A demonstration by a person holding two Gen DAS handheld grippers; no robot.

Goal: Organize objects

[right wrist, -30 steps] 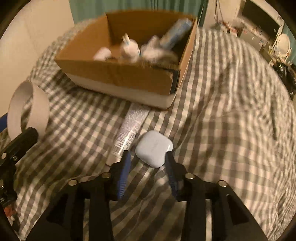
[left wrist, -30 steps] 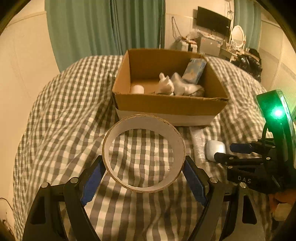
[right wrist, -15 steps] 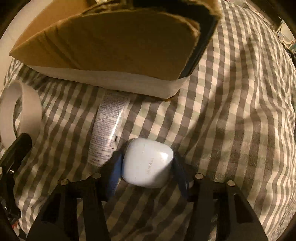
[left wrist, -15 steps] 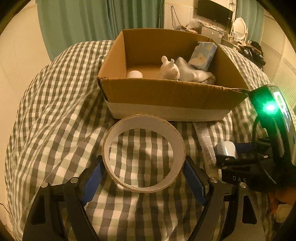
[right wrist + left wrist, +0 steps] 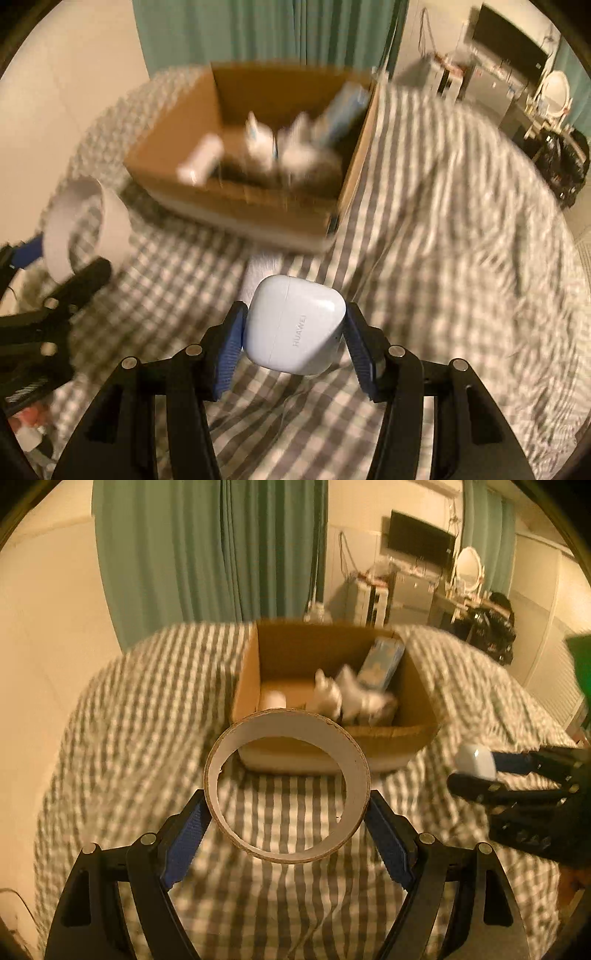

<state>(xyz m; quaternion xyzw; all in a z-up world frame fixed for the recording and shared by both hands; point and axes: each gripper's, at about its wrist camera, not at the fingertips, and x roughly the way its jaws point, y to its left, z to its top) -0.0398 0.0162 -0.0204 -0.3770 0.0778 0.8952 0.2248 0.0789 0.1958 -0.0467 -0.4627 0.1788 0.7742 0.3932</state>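
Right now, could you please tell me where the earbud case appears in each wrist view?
Left wrist: the earbud case sits at the right edge, in the right gripper.
Right wrist: the case is low in the centre, clamped between the jaws.
Shared landmark: the cardboard box on the checked bedspread, beyond the case in both views.

Beyond the hand-held gripper, teal curtains (image 5: 221,554) hang along the far wall, with a wall-mounted television (image 5: 421,541), an oval mirror (image 5: 468,564) and a cluttered desk (image 5: 406,590) located far right.
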